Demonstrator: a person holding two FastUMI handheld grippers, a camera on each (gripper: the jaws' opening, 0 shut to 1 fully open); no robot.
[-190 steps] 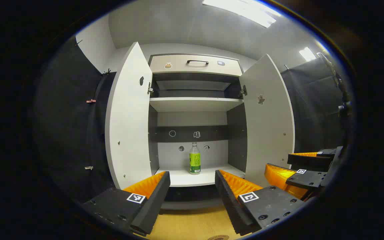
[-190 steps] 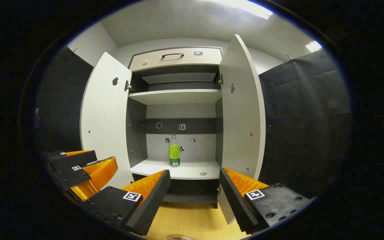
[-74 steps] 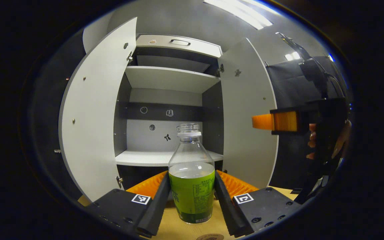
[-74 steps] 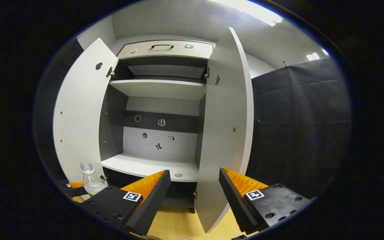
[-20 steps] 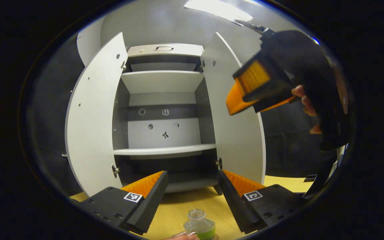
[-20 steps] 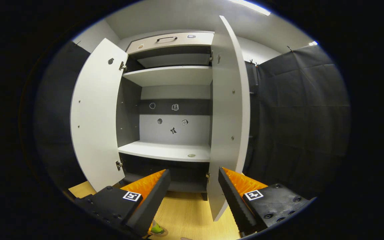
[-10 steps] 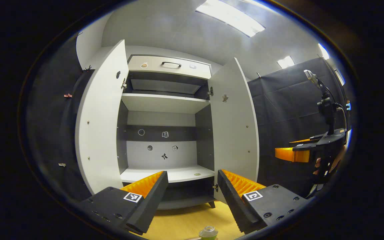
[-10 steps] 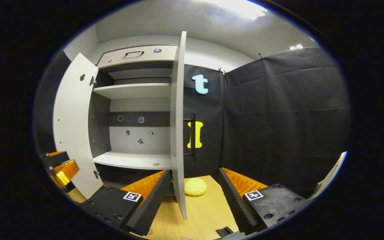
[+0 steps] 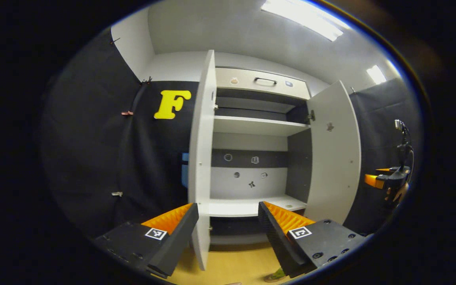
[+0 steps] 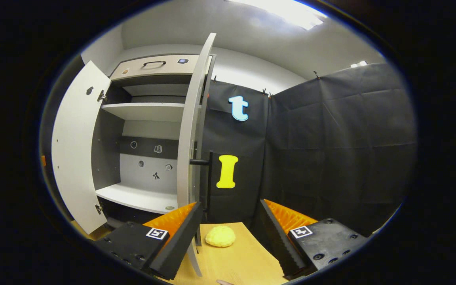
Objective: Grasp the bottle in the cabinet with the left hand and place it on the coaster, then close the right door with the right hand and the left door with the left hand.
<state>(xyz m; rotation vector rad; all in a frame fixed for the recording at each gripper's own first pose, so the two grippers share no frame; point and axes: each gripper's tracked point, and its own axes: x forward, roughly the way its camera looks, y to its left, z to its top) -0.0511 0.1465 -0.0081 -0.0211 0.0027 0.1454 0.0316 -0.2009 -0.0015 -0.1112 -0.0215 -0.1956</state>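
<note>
Both views have swung outward: your right hand-held gripper, open and empty, faces the white cabinet's right door edge-on; push it shut. Green-labelled bottle stands on the wooden table; left hand-held gripper open.

No readable text, small stickers on the cabinet back panel too tiny to read

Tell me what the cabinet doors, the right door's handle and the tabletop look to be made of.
Right door: likely laminated board, matte pale grey, with a thin flat edge; the left door looks the same. Handle: probably metal, a slim dark bar. Tabletop: wood or wood-look laminate, pale yellow with faint grain.
</note>
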